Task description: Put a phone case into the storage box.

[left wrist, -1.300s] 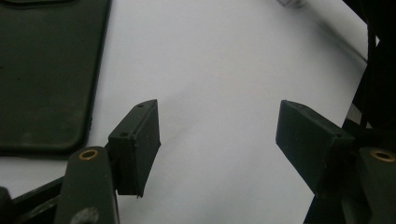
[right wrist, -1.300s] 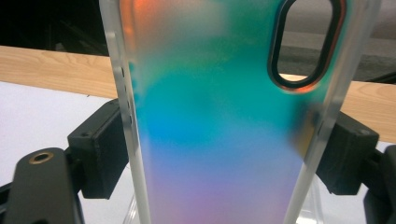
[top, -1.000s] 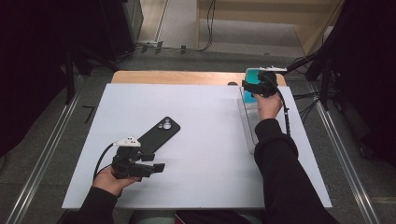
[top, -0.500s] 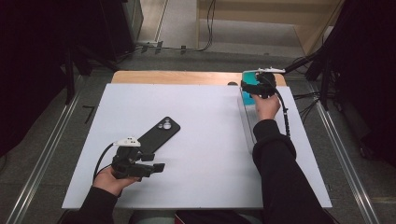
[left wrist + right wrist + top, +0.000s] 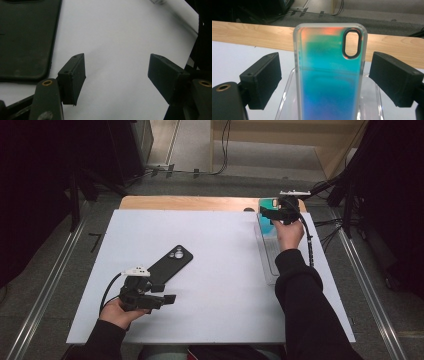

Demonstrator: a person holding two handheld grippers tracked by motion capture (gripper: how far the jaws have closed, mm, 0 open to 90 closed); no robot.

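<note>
A black phone (image 5: pixel 170 264) lies face down on the white board (image 5: pixel 225 270), left of centre. My left gripper (image 5: pixel 169 299) rests just in front of it, open, with bare board between its jaws (image 5: pixel 116 72) and the phone (image 5: pixel 25 37) off to their left. At the far right an iridescent teal phone case (image 5: pixel 268 226) stands upright in a clear tray (image 5: pixel 272 260). My right gripper (image 5: pixel 267 212) straddles the case (image 5: pixel 329 80). Its jaws have just been opening, and a gap shows on each side of the case, so the pads do not press it.
A wooden table edge (image 5: pixel 190 202) runs behind the white board. Cables and dark stands crowd the floor beyond it. The person's right sleeve (image 5: pixel 305 310) lies over the board's right side, beside the tray.
</note>
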